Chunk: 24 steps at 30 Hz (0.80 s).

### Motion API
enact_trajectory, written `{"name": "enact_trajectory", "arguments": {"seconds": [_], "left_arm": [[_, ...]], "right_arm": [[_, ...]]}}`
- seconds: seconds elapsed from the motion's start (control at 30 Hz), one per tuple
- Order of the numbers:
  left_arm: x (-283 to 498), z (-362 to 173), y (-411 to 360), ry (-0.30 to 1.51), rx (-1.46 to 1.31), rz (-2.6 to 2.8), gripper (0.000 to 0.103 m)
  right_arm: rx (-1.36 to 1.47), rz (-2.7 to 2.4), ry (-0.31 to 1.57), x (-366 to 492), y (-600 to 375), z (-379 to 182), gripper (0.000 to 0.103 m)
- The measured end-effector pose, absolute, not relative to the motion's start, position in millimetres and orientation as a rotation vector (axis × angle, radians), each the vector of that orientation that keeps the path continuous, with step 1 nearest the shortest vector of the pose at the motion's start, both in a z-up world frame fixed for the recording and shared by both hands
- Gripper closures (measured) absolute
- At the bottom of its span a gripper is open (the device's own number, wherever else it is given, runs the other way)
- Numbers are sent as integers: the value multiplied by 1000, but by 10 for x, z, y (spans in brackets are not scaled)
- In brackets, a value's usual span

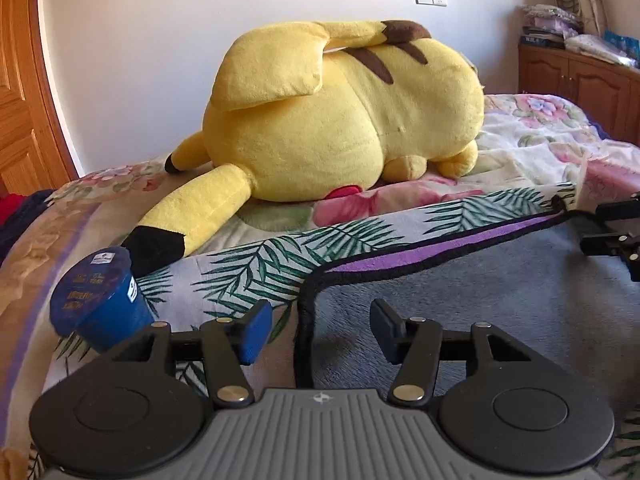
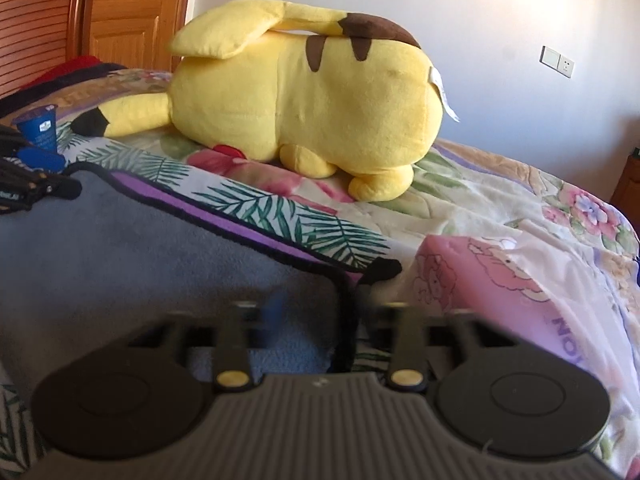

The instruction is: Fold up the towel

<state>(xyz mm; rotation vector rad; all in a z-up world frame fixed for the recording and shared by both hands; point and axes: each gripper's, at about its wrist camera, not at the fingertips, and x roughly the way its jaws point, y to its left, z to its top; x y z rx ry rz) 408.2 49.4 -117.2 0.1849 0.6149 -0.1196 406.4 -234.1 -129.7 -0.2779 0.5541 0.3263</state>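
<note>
The towel [image 1: 500, 280] is grey plush with a black trim and a purple band, lying flat on a palm-leaf cloth [image 1: 248, 268] on the bed. My left gripper [image 1: 320, 328] is open, its blue pads either side of the towel's left far corner edge. In the right wrist view the towel [image 2: 140, 248] fills the lower left. My right gripper [image 2: 320, 316] is blurred and open, straddling the towel's right far corner with its black loop [image 2: 384, 270]. The right gripper also shows in the left wrist view [image 1: 612, 232], and the left gripper in the right wrist view [image 2: 36, 172].
A big yellow plush toy [image 1: 340, 120] lies on the floral bedspread [image 1: 540, 140] behind the towel. A blue cup [image 1: 100, 296] stands by the left gripper. A pink packet [image 2: 520, 292] lies right of the towel. A wooden door [image 1: 20, 100] and a cabinet [image 1: 580, 80] flank the bed.
</note>
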Motion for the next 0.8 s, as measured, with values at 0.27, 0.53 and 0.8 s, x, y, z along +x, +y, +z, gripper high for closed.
{"name": "enact_trajectory", "arguments": {"seconds": [0.27,0.53,0.8], "left_arm": [[3621,-744,336,596,169,-132,50],[3084,-259,200,564,147,-130,44],[2587,127,164,553,162,-130,43]], "right_arm": [[-241,332,582,3740,-2425,-947,50],[-160,333,567,3237,-2544,-458,50],[-119,339,535,2736,-2694,-36,50]]}}
